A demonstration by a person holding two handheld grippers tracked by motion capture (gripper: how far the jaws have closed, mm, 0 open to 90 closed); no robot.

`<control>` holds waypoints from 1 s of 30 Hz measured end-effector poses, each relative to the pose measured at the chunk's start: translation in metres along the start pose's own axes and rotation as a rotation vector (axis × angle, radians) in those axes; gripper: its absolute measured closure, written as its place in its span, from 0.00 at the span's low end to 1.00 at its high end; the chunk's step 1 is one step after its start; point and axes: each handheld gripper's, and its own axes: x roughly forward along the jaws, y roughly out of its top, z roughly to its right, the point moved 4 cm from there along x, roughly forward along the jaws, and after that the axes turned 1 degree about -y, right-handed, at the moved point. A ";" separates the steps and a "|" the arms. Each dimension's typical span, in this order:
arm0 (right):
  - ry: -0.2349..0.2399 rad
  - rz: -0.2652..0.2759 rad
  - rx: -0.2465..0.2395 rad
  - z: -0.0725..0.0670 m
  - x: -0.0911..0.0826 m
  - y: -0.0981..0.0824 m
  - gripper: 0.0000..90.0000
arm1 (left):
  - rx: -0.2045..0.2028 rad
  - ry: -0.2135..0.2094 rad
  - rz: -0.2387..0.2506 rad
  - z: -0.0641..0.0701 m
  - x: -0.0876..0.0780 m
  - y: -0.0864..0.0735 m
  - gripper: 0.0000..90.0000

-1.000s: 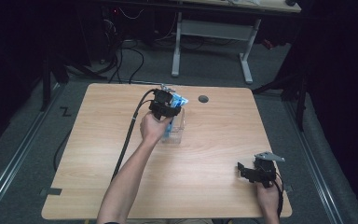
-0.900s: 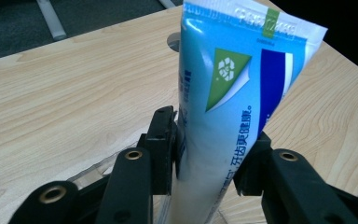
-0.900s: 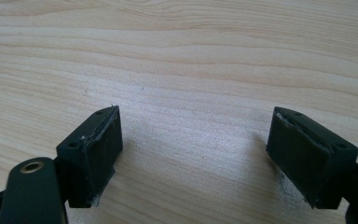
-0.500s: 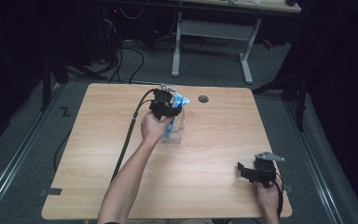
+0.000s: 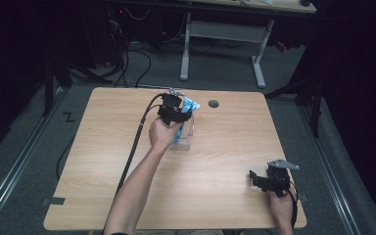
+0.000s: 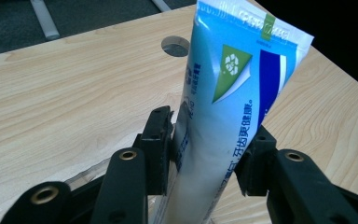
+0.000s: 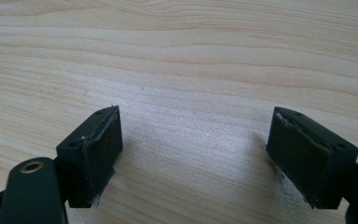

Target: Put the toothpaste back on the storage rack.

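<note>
Standing upright in a clear container (image 5: 185,139) near the far middle of the table (image 5: 98,161): one toothpaste tube (image 6: 228,107), blue and white, with a green triangular mark and small print along its side; the flat crimped end points up. In the high view the tube (image 5: 190,105) rises above the container's rim.

Left tongs (image 6: 209,158): set around the tube from either side. The jaws have just been opening, the tube between them. In the left gripper view one pad lies close against the tube's side and the other stands just beside it; whether either pad presses cannot be told. In the high view the left tongs (image 5: 174,113) sit over the container, held by the left hand (image 5: 162,134), forearm reaching in from the near edge. A black cable (image 5: 137,142) trails from them back across the table.

Container: transparent, square-sided, resting on the table, touching nothing else that can be made out.

Right tongs (image 7: 196,149): jaws wide apart, nothing between them, bare wood grain beneath. In the high view the right tongs (image 5: 268,178) rest low over the near right corner of the table, well apart from the tube, with a grey three-cornered plate (image 5: 284,165) on top.

Table: light wood, with a round dark hole (image 5: 213,104) near the far edge, just beside the tube. Dark floor around; a second table's white legs (image 5: 258,68) beyond.
</note>
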 end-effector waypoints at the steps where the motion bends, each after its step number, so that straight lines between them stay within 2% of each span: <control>1: 0.000 0.000 0.000 0.000 0.000 0.000 0.20 | -0.004 -0.002 0.002 0.000 0.000 0.000 0.67; 14: 0.000 0.000 0.000 0.000 0.000 0.000 0.20 | -0.005 -0.007 0.007 0.004 0.004 0.001 0.65; 18: 0.000 0.000 0.000 0.000 0.000 0.000 0.20 | -0.010 -0.006 0.025 0.004 0.001 0.003 0.61; 24: 0.000 0.000 -0.001 0.000 0.000 0.000 0.20 | 0.005 0.012 0.021 0.001 -0.005 0.003 0.55; 30: 0.000 0.000 0.000 0.000 0.000 0.000 0.20 | 0.024 0.027 0.041 0.002 -0.013 0.005 0.51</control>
